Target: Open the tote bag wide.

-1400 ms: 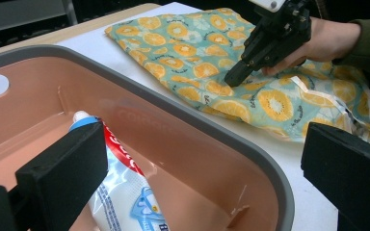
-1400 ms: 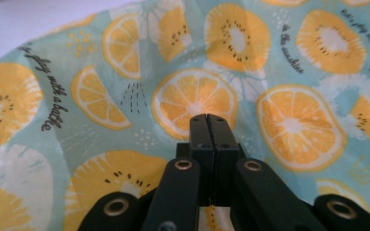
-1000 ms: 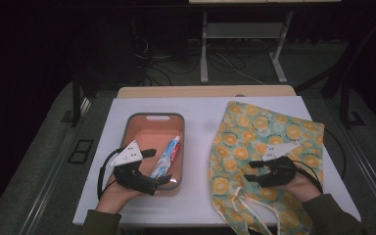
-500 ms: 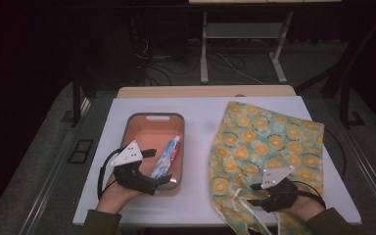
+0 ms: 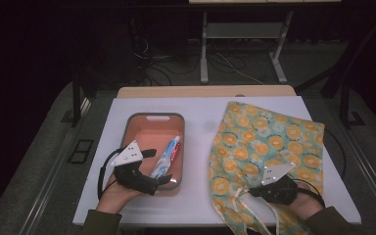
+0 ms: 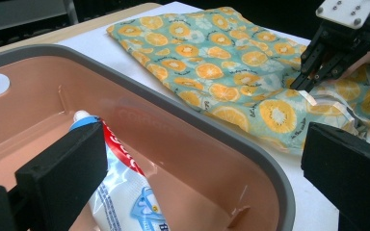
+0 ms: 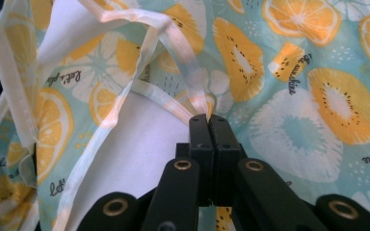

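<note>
Right gripper view: right gripper (image 7: 208, 118) jaws just closed — seemingly pinching bag (image 7: 289, 86) edge; left gripper (image 5: 152, 166) open.

White table (image 5: 200, 110): pink bin (image 5: 138, 131) at left, orange-print cloth bag (image 5: 269, 142) lying flat at right.

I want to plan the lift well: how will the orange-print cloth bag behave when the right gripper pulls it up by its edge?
The cloth bag lies flat and wrinkled, so it will probably hang limp and fold. It looks thin, likely light. The right gripper, whose jaws have just closed, pinches the fabric by the drawstring, so the mouth may bunch.
</note>
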Demonstrator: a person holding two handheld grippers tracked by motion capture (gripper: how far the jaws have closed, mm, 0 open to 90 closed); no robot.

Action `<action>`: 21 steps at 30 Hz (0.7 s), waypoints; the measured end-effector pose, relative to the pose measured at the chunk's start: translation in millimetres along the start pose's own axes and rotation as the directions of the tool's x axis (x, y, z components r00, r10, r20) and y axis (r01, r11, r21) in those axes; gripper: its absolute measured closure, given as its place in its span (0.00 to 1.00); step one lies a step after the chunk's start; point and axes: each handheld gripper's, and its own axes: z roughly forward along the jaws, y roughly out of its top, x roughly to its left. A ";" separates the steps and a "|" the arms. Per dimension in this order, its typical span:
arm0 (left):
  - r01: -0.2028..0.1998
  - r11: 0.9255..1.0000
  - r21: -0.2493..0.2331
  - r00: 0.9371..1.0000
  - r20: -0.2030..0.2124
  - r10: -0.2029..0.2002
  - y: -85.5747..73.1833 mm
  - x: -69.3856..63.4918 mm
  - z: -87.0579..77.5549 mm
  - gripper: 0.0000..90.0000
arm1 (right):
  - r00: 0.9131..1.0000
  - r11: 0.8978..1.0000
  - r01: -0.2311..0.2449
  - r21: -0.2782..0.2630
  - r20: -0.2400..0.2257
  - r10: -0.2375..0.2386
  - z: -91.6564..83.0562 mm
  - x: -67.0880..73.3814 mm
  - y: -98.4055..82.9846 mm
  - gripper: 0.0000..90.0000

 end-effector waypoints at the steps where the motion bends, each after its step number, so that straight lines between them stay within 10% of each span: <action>1: -0.001 1.000 0.001 1.000 0.001 0.001 0.1 0.1 -0.1 0.01 | 1.000 1.000 -0.012 -0.014 -0.011 0.012 -0.8 -0.6 1.3 0.99; 21: -0.001 1.000 0.004 1.000 0.004 0.001 0.3 0.6 0.2 0.01 | 0.986 0.972 -0.143 -0.187 0.061 0.157 22.3 -40.1 72.6 0.99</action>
